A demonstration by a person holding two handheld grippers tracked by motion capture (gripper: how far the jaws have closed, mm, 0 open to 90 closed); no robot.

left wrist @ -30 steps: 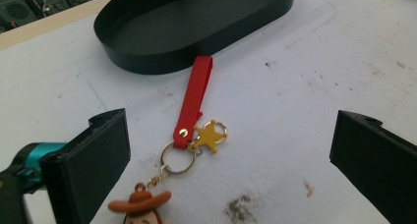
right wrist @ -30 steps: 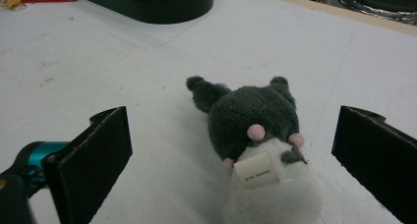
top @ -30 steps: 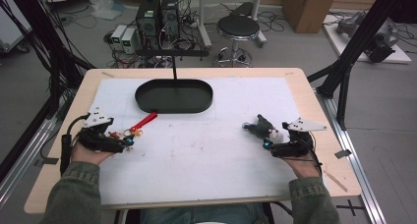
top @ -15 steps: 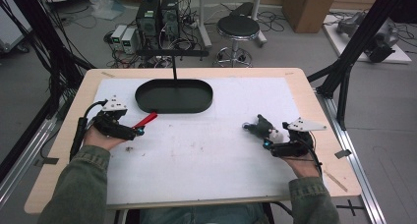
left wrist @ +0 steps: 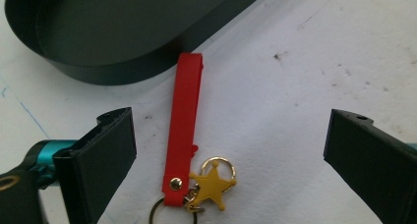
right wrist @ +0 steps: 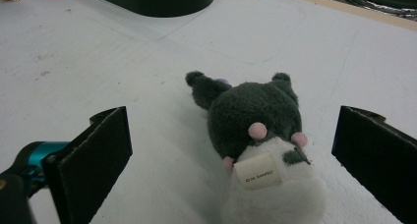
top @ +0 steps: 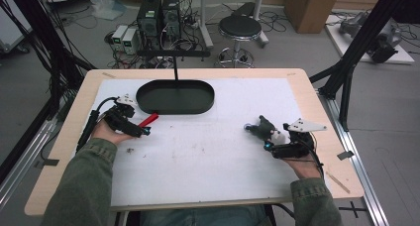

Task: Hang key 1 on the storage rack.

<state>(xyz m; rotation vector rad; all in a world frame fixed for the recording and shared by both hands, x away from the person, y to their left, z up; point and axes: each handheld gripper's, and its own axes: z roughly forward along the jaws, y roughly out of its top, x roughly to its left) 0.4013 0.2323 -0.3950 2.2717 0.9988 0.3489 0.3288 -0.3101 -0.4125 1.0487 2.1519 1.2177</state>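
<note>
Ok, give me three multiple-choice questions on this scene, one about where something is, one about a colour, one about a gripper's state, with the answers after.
1. Where does the red key strap lie?
A. inside the black tray
B. on the white mat beside the black tray
C. on the stool

2. What colour is the star charm on the strap's ring?
A. yellow
B. blue
C. silver

3. How stands the right gripper at the plush toy?
A. shut on it
B. open, jaws either side of it
C. lifting it

Answers: 1 B, the strap's tip meets the tray's outer wall. 2 A, the left gripper view shows it yellow. 3 B, gaps show on both sides of the toy.
</note>
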